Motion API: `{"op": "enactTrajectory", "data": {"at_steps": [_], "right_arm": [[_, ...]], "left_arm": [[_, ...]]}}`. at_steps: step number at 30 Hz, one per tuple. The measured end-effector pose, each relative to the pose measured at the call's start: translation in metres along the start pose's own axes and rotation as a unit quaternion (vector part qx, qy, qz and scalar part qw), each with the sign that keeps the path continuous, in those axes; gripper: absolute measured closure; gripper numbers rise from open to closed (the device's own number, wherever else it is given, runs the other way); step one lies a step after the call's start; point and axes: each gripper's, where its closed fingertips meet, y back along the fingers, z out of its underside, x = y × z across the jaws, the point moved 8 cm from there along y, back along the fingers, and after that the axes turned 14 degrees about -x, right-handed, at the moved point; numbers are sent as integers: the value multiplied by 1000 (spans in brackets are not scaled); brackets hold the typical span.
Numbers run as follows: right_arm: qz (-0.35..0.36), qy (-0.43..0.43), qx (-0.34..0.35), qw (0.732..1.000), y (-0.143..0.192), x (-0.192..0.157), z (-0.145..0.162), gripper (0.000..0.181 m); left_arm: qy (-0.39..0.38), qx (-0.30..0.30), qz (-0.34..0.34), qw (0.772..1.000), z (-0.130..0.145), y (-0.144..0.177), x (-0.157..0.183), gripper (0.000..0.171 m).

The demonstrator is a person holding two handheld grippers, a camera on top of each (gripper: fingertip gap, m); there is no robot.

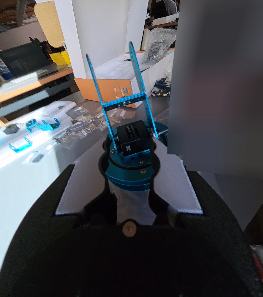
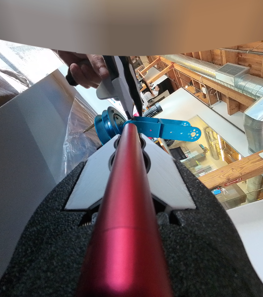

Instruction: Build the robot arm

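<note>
Left tool: black, grainy-textured body, broad and rounded; two white wedge-shaped fingers with scalloped black inner edges; one brass-coloured round screw head at the centre of the body, at 6 o'clock from the fingertips.

Right tool: same build; coarse black pebbled body, white wedge fingers with black-lined scalloped recesses.

Left tool seen at 12 o'clock in the right wrist view: white finger plates, black frame, a black grip with a hand wrapped around it. No sleeve can be made out.
</note>
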Motion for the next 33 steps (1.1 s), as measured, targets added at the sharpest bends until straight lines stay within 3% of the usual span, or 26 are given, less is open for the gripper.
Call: {"op": "enactTrajectory", "data": {"at_steps": [3,6,10,12,15,19,33], "right_arm": [[-1,-2,0,1000,0,1,0,159],[-3,-5,1,1000,-1,0,0,159],[-4,-4,0,1000,-2,0,-1,158],[-5,-4,0,1000,-2,0,-1,160],[-5,-3,-1,1000,-2,0,-1,160],[-5,-6,-3,1000,-2,0,-1,160],[21,56,-11,998,-1,-4,-3,160]], "left_arm": [[-69,17,-47,996,-7,14,7,116],[-190,28,-65,979,-10,18,34,122],[-386,-6,-139,912,-5,-1,69,127],[-441,-15,-163,883,-3,-11,75,129],[-471,-2,-176,865,-6,-20,80,133],[-501,9,-205,841,-10,-27,82,150],[-511,-6,-189,838,-12,-26,82,151]]}}
